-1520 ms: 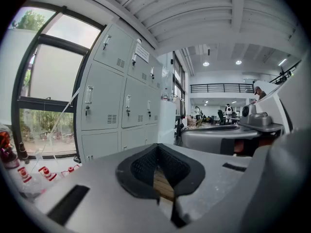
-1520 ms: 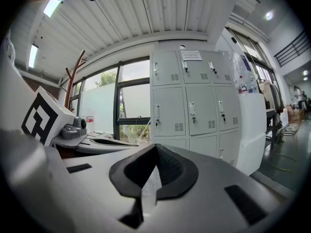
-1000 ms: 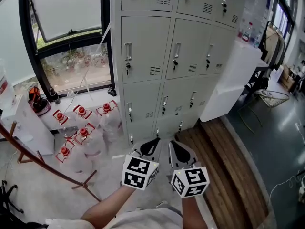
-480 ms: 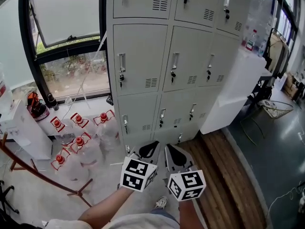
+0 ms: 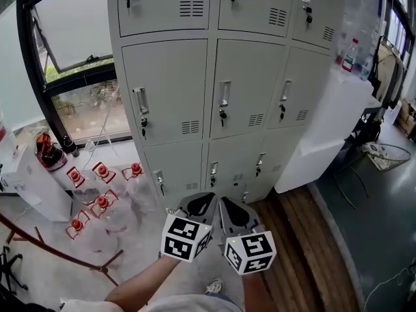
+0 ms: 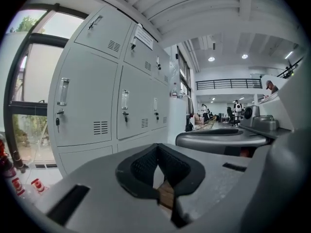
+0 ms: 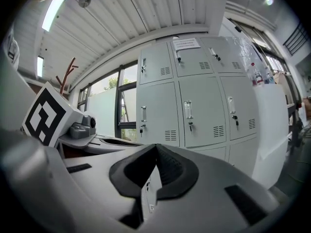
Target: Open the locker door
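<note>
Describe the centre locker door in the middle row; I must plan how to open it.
The centre door is pale grey, seemingly painted metal, shut flush with its neighbours. A vertical handle sits near its left edge, a dark key hanging just below, a slotted vent at lower right. Nothing touches it.

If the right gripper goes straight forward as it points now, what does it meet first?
Most likely the grey lockers, near the lower doors of the left and middle columns. Nothing shows in between, though the depth is unclear.

Left gripper (image 5: 199, 204) and right gripper (image 5: 235, 209) sit side by side, jaws closed, empty.
</note>
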